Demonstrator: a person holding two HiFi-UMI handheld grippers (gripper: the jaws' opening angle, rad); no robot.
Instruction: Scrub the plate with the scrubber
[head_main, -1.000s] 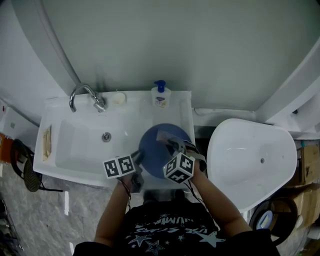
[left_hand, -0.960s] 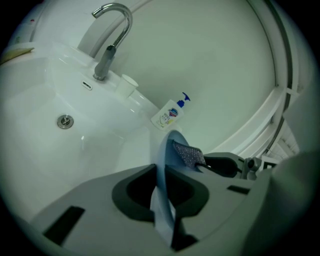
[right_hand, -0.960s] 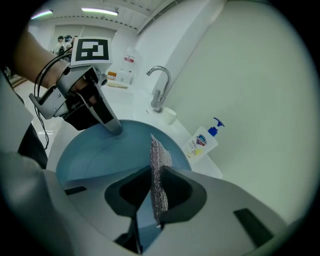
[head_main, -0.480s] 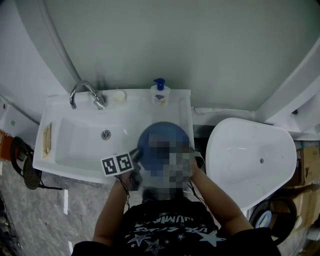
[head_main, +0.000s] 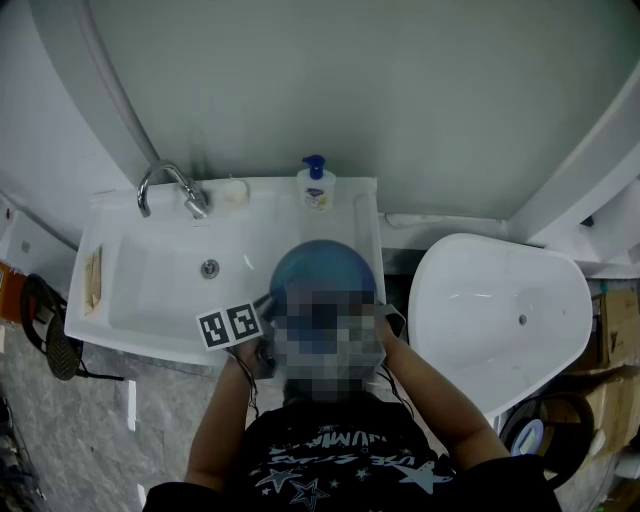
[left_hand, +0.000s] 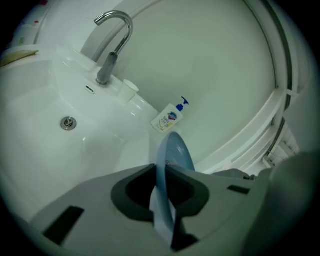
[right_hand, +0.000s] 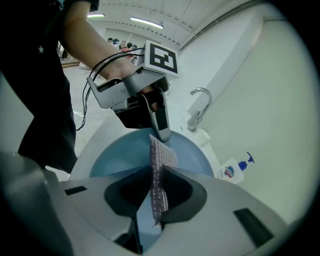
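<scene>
Blue plate (head_main: 322, 268) is over the right end of the sink (head_main: 150, 300), with the left gripper (left_hand: 160, 172) pinching its rim. The right gripper (right_hand: 158, 175) is clamped on the mesh scrubber (right_hand: 162, 155), which is over the plate's face. There's a soap bottle (head_main: 316, 187) on the ledge behind.

Blue plate (head_main: 320, 265) (tilted on edge) faces silvery mesh scrubber (right_hand: 162, 160).

The plate (head_main: 322, 266) is plain blue. The scrubber (right_hand: 161, 161) is silvery-grey woven mesh. The sink (head_main: 150, 300) is white, its tap (left_hand: 106, 70) shiny chrome. The soap bottle (head_main: 316, 190) is white with a blue pump. The marker cube (head_main: 228, 326) bears black-and-white squares.
</scene>
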